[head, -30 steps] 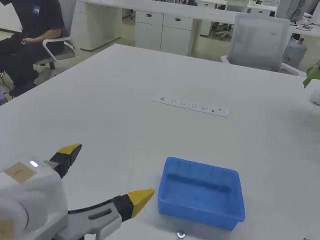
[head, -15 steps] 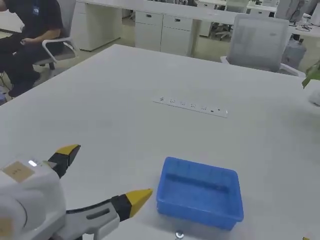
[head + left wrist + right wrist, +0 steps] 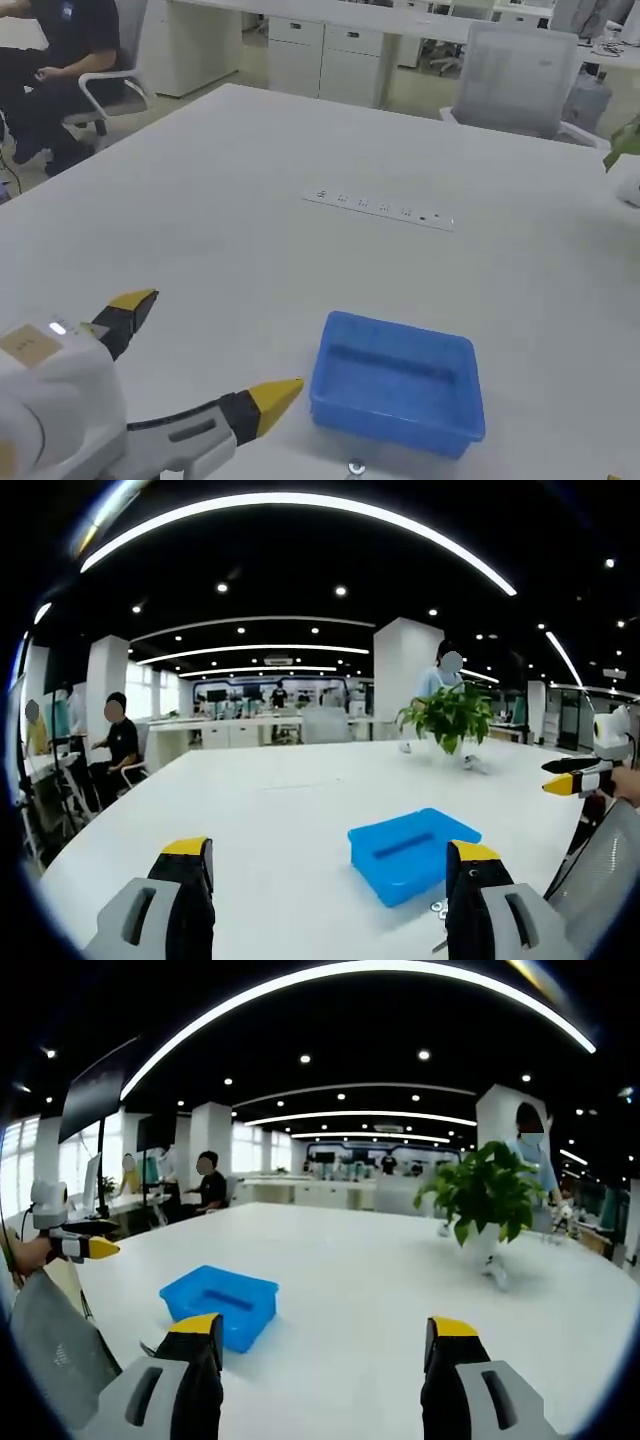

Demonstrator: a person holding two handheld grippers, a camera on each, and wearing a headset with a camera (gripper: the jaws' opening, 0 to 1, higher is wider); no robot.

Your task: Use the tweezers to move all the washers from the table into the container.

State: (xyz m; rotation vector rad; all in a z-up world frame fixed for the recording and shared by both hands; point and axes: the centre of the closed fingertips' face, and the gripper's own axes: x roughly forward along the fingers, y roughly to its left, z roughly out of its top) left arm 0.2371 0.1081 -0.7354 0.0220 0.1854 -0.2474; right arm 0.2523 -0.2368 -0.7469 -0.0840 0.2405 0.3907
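- white table (image 3: pixel 230 180) in an open office, power strip (image 3: pixel 380 209) lying at 12 o'clock from blue container (image 3: pixel 397 385).
- washer (image 3: pixel 356 467) on the tabletop just at 6 o'clock of the container, outside it.
- left gripper (image 3: pixel 212 344) at 9 o'clock of the container, jaws spread wide, holding nothing.
- right gripper (image 3: pixel 327 1322) above the table, jaws likewise wide and empty, container at its 10 o'clock.
- potted plant (image 3: pixel 487 1195) standing at 1 o'clock in the right gripper view.

Left claw (image 3: pixel 222 342) near blue container (image 3: pixel 395 421)
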